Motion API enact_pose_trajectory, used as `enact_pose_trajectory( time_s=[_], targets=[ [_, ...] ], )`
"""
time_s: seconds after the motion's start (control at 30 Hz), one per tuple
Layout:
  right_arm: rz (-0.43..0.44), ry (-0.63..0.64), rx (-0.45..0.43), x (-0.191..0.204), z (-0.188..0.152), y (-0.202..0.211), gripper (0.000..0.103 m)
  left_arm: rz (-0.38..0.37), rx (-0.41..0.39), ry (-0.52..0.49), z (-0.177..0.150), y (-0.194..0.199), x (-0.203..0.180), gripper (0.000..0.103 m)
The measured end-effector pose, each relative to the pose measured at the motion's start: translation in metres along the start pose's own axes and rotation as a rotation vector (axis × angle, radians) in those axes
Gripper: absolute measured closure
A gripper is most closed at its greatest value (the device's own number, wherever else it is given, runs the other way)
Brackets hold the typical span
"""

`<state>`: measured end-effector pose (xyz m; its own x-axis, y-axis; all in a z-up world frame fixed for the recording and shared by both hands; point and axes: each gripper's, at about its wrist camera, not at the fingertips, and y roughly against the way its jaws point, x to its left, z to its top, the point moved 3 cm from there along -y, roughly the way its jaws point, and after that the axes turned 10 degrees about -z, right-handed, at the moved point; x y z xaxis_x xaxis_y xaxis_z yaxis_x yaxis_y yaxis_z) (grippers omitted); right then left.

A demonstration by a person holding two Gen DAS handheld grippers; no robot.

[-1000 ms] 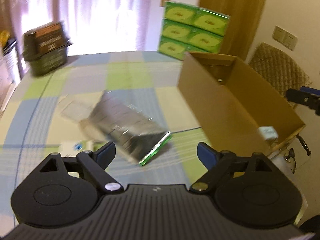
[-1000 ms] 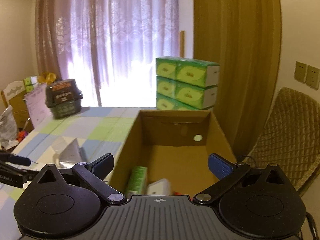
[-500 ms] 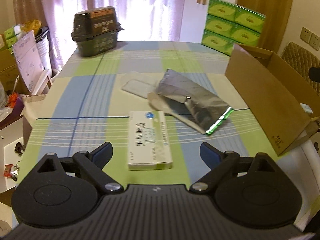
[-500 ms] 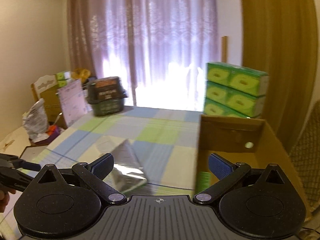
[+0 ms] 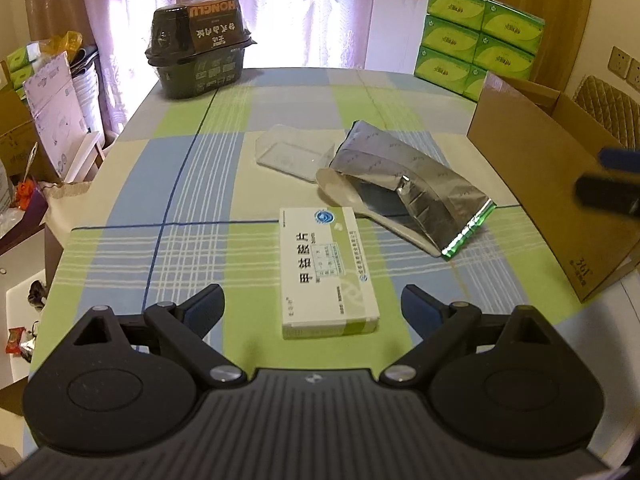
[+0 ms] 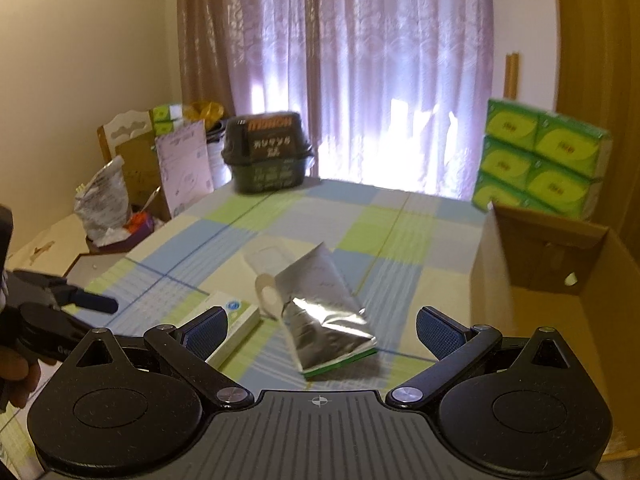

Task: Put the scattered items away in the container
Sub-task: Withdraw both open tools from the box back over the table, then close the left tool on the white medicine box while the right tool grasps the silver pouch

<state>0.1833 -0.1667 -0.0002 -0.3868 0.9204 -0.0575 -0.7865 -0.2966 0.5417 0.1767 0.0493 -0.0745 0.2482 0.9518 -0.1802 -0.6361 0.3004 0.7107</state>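
White-green medicine box point(image 5: 328, 276) lies flat, apparently sealed, beside crumpled foil pouch point(image 5: 412, 184).

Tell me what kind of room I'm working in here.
Probably a home dining or living room: a table under a checked tablecloth, sheer curtains over a bright window, stacked green tissue packs, and a wicker chair beside the cardboard box.

Cream walls point(image 6: 80, 60), sheer curtains point(image 6: 380, 60) backlit by window, wicker chair point(image 5: 608, 108) right.
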Motion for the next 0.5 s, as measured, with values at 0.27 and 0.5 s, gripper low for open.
enact_pose_trajectory(
  time_s=[0.27, 0.5],
  targets=[
    [0.003, 0.141, 0.03, 0.017, -0.009, -0.034, 0.0, -0.016, 0.007, 0.011, 0.016, -0.028, 0.003, 0.01],
    [-0.009, 0.155, 0.065, 0.01, -0.017, -0.056, 0.0, -0.015, 0.036, -0.018, 0.016, -0.041, 0.002, 0.01]
  ],
)
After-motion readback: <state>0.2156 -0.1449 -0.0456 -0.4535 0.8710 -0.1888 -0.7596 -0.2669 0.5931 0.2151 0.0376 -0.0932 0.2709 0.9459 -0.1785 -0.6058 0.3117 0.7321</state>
